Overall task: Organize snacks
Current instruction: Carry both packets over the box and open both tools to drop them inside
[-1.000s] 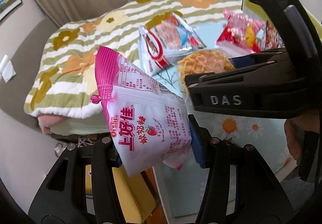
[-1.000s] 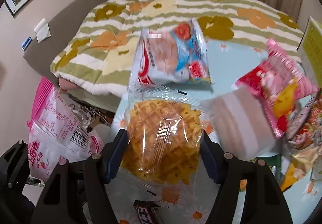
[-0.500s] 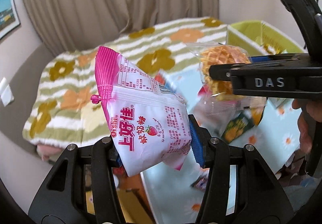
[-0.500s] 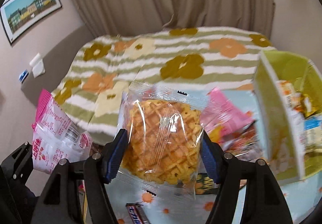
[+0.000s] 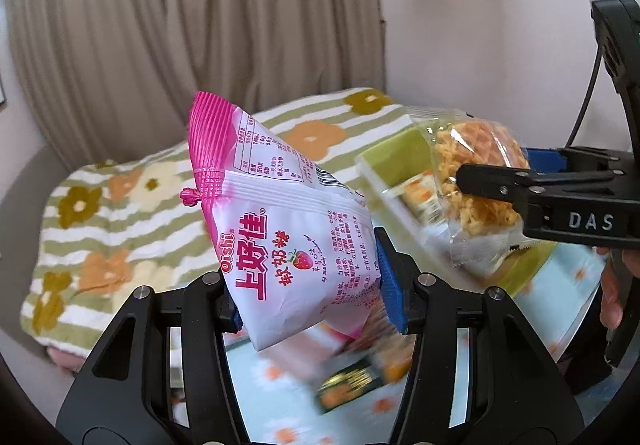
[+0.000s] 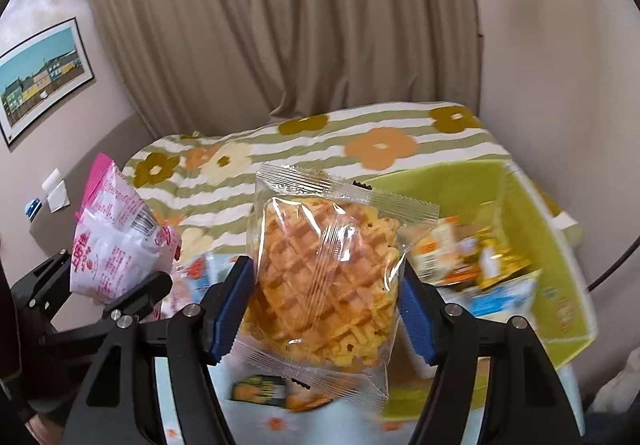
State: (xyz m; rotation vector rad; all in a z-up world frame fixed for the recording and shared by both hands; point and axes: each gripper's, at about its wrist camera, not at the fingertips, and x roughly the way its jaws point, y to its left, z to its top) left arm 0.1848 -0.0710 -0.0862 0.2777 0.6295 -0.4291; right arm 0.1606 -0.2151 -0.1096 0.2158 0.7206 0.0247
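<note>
A: Left gripper (image 5: 310,287) is clamped on the pink candy bag (image 5: 280,229), low on the bag, w/ most of it sticking up above the blue pads (image 5: 390,295). Right gripper (image 6: 324,309) is clamped on the clear waffle pack (image 6: 324,277), pads squeezing its sides. Both are up in the air.

B: Risks, near first?

A: Candy bag is puffy and slick, held by its bottom end. A quick swing could make it pivot or slip out, imo. Waffle looks brittle, so too hard a squeeze could crack it.

B: Below them?

A: Table w/ the daisy cloth (image 5: 560,309) has loose snacks, e.g. a dark green packet (image 5: 352,381). A dropped bag would land among those or go off the edge.

B: And further out?

A: Green bin (image 6: 532,257) sits on the table ahead of the right gripper, already holding packs. Grippers are close side by side, so heading for it together could bump them. A release short of the rim misses. Flowered blanket (image 6: 320,149) and curtain (image 6: 280,25) are behind, no issue.
</note>
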